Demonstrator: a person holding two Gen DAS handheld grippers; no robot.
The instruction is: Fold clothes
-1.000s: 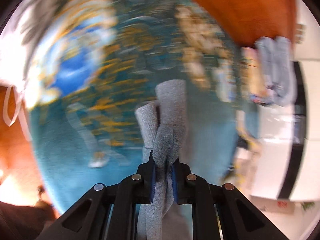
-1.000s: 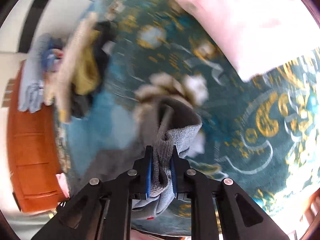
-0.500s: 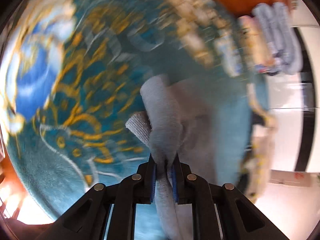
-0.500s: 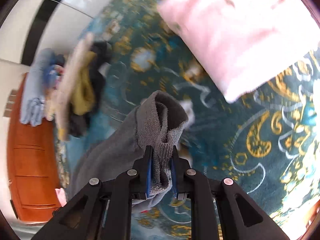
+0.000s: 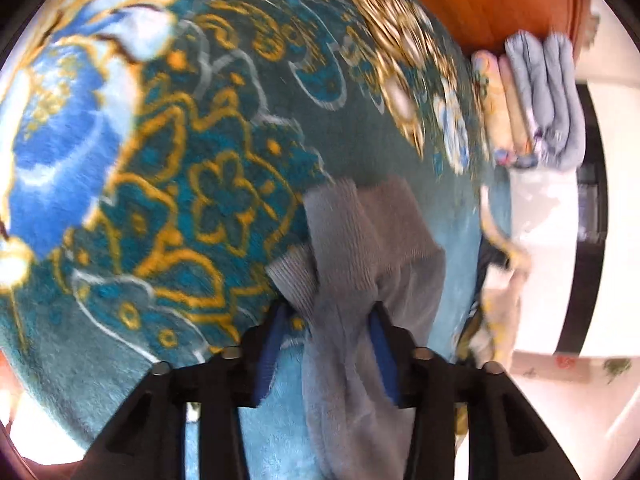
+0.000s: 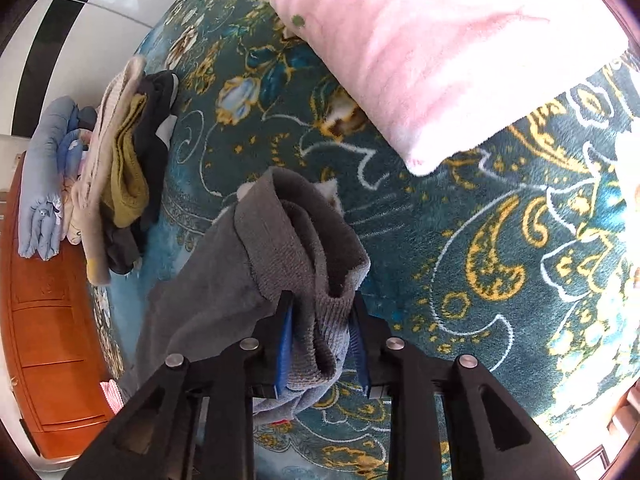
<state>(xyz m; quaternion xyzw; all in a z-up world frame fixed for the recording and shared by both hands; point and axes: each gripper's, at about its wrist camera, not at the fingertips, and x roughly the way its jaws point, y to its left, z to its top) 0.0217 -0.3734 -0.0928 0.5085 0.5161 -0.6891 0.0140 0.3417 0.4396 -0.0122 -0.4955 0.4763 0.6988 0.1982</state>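
Observation:
A grey knitted garment (image 5: pixel 360 240) with ribbed cuffs lies low over a teal patterned blanket (image 5: pixel 180 184). My left gripper (image 5: pixel 326 312) has its jaws parted, and the grey cloth runs loosely between them. My right gripper (image 6: pixel 320 312) also has its jaws partly apart, with a bunched ribbed edge of the same grey garment (image 6: pixel 288 232) between them; the rest of the garment trails off to the left.
A pink folded blanket (image 6: pixel 432 52) lies at the upper right. A pile of mixed clothes (image 6: pixel 124 168) lies at the blanket's edge. Folded blue and floral bedding (image 5: pixel 536 100) rests against an orange wooden cabinet (image 6: pixel 52 320). White floor (image 5: pixel 548 264) lies beyond.
Both grippers have lowered the grey garment toward the blanket, and both pairs of jaws have widened, the left more than the right. The grey cloth now sits looser between the pads.

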